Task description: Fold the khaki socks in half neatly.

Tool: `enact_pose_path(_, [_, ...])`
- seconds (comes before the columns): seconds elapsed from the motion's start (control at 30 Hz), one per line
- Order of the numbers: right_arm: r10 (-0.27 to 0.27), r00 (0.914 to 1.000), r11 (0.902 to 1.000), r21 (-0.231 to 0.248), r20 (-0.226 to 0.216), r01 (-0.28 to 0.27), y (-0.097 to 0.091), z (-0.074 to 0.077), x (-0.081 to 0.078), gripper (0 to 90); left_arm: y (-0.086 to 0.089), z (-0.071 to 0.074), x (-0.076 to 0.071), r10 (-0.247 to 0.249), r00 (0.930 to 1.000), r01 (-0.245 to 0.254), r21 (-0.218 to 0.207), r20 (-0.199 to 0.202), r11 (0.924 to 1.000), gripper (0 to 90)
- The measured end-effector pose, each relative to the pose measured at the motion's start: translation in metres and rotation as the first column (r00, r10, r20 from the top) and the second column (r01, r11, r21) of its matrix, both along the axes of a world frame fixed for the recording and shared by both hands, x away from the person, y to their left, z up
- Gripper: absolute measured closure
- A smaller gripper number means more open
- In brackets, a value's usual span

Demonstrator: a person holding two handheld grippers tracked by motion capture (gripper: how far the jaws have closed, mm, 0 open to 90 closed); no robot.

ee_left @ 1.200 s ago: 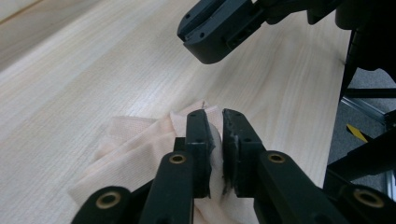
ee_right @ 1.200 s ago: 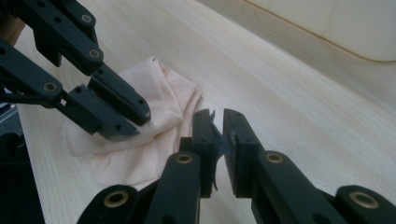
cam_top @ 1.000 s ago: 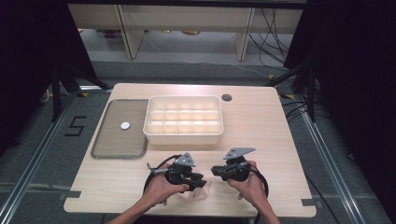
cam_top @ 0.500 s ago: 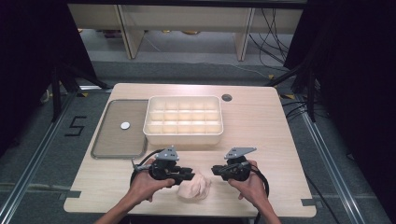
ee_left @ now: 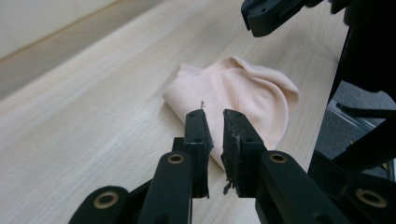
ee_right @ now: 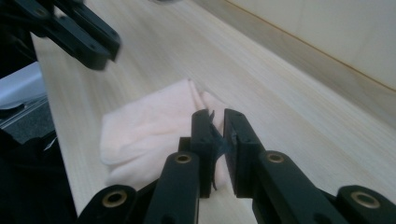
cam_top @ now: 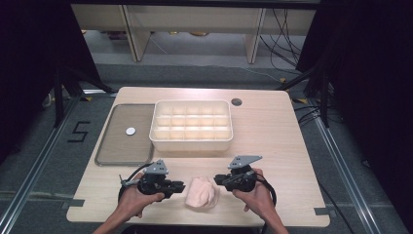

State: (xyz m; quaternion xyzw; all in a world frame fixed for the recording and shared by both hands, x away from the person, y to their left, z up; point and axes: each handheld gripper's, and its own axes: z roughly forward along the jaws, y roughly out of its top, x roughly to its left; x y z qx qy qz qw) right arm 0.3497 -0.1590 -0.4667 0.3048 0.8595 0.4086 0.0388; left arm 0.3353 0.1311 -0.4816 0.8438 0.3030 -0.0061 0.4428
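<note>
I drew my left gripper (cam_top: 179, 187) away from the right one, sliding it along the table's (cam_top: 292, 146) near edge toward the near left corner, until it sat just beside the cloth's left side. That uncovered the pale pink cloth (cam_top: 202, 193), which a second before had been hidden under the two grippers held close together; it lay bunched on the bare wood near the near edge. The left gripper's jaws had just been closing, down to a narrow gap with nothing between them.
</note>
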Motion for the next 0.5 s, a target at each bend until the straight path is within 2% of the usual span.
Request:
enact_pose_path(0.07, [0.018,0.9998,0.9998,-0.004,0.001,-0.018,0.005,0.002,-0.003,83.1,-0.007,-0.004,0.000,-0.014,0.9999,0.015,0.015,-0.007,0.9998,79.4])
enact_pose_path(0.2, [0.061,0.9982,0.9981,-0.008,-0.005,-0.061,0.016,0.002,-0.011,83.1,-0.018,-0.010,0.002,-0.053,0.9986,0.052,0.043,0.005,0.9977,80.8])
enact_pose_path(0.33, [0.071,0.9975,0.9974,-0.014,-0.006,-0.071,0.021,0.000,-0.014,83.1,-0.024,-0.018,0.002,-0.055,0.9985,0.055,0.075,-0.005,0.9957,81.8])
enact_pose_path(0.4, [0.076,0.9969,0.9970,-0.016,-0.021,-0.076,0.024,-0.002,-0.016,83.2,-0.025,-0.021,0.002,-0.062,0.9981,0.062,0.088,-0.004,0.9942,82.4])
enact_pose_path(0.43, [0.092,0.9956,0.9956,-0.018,-0.019,-0.092,0.028,-0.004,-0.017,83.3,-0.025,-0.022,0.002,-0.058,0.9983,0.058,0.098,-0.002,0.9935,82.9])
enact_pose_path(0.5, [0.104,0.9941,0.9942,-0.023,-0.031,-0.105,0.031,-0.006,-0.020,83.3,-0.027,-0.024,-0.001,-0.062,0.9980,0.063,0.093,-0.011,0.9937,83.1])
